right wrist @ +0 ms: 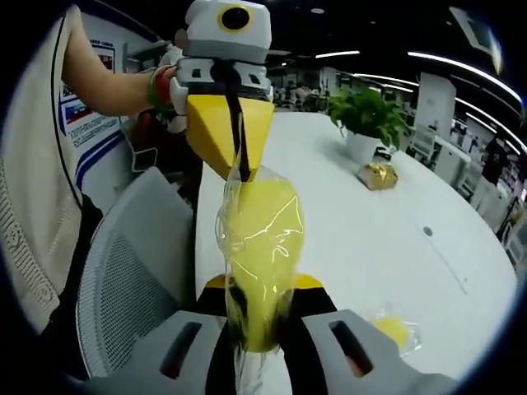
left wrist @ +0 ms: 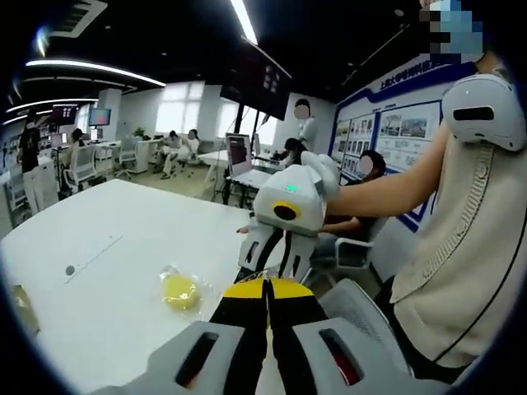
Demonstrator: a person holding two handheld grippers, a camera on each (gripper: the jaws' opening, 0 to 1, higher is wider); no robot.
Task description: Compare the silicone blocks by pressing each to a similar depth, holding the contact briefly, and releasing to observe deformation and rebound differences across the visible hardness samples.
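Observation:
A yellow silicone block in a clear plastic bag (right wrist: 262, 247) hangs above the table edge, stretched between both grippers. My right gripper (right wrist: 262, 321) is shut on its lower part, the yellow jaw tips on either side. My left gripper (right wrist: 237, 169) comes in from above, its yellow jaws shut on the bag's top edge. In the left gripper view my own jaws (left wrist: 266, 286) are pressed together, and the right gripper (left wrist: 273, 259) faces them closely. A second bagged yellow block (left wrist: 179, 290) (right wrist: 394, 329) lies on the white table (left wrist: 107, 247).
A potted plant (right wrist: 366, 115) and a gold-wrapped object (right wrist: 379, 175) stand further along the table. A grey mesh office chair (right wrist: 123, 280) sits beside the table edge under the grippers. The person's arm (left wrist: 387, 185) reaches across. Other people sit at desks in the background.

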